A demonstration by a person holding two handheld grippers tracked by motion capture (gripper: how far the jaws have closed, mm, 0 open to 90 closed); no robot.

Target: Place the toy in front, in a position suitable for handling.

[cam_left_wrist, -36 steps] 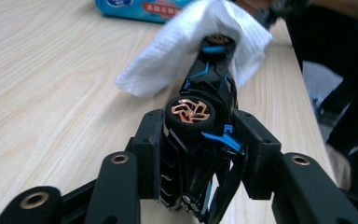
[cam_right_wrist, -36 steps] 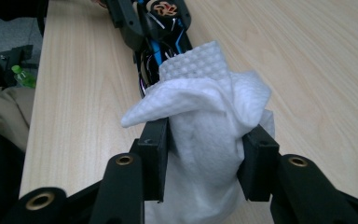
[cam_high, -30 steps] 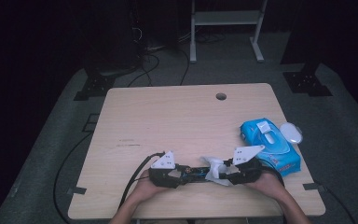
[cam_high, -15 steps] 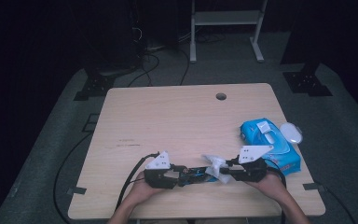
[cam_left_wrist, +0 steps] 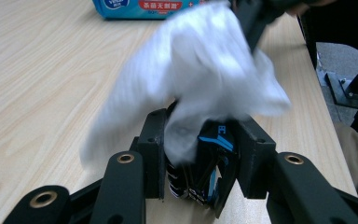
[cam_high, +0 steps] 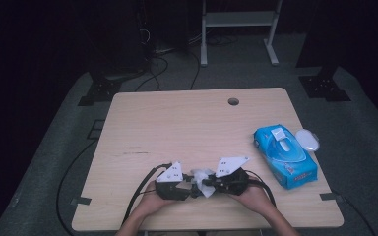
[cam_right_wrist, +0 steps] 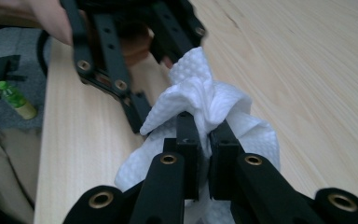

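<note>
1. Gripping a white wipe (cam_right_wrist: pixel 205 105), the right claw (cam_right_wrist: pixel 204 135) has just been clamped tight on it, low centre of the high view.
2. A small black-and-blue object (cam_left_wrist: pixel 207 163), draped by the wipe, is clenched in the left claw (cam_left_wrist: pixel 200 140).
3. A blue wipes pack (cam_high: pixel 285 155) lies at the surface's (cam_high: pixel 177 123) right.

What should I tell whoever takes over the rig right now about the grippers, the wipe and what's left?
Left hand-held gripper: jaws clamped on a small dark object with blue markings; I can't tell what it is.
Right hand-held gripper: its jaws have just been closing and are now pinched shut on the white wipe.
Both meet at the near edge of the table, and the wipe drapes over the left gripper's object.
The blue wipe pack lies to the right, its white lid open beside it.
Done: wipe drawn out and gripped. Left, most likely: wiping the held object.
</note>
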